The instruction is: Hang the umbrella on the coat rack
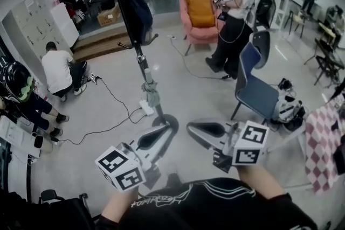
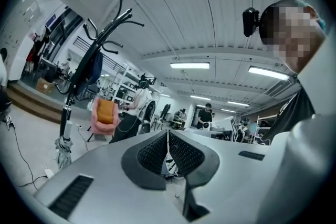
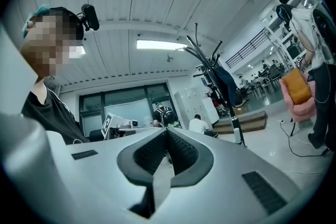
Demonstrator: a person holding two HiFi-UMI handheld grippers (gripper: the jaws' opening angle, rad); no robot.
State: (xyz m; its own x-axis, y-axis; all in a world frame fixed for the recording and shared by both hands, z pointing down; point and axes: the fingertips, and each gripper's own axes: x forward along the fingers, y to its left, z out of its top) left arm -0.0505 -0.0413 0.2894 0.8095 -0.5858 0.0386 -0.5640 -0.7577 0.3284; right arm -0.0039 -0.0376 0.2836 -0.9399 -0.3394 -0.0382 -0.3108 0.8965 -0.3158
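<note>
The black coat rack (image 1: 131,13) stands ahead of me on a round base, with a dark blue garment (image 1: 141,14) on its hooks. A folded grey umbrella (image 1: 152,95) with a white handle hangs low against the pole. My left gripper (image 1: 170,124) and right gripper (image 1: 191,127) are side by side near the rack's base, both pointing level, jaws shut with nothing between them. The left gripper (image 2: 168,136) view has the rack (image 2: 86,63) and umbrella (image 2: 63,145) at its left. The right gripper (image 3: 168,134) view has the rack (image 3: 215,73) right of centre.
A blue chair (image 1: 256,86) stands right of the rack, a pink armchair (image 1: 198,19) with an orange cushion behind it. One person (image 1: 237,13) stands by the armchair, another crouches (image 1: 59,70) at left. Cables (image 1: 116,116) cross the floor. A checked cloth (image 1: 323,140) hangs at right.
</note>
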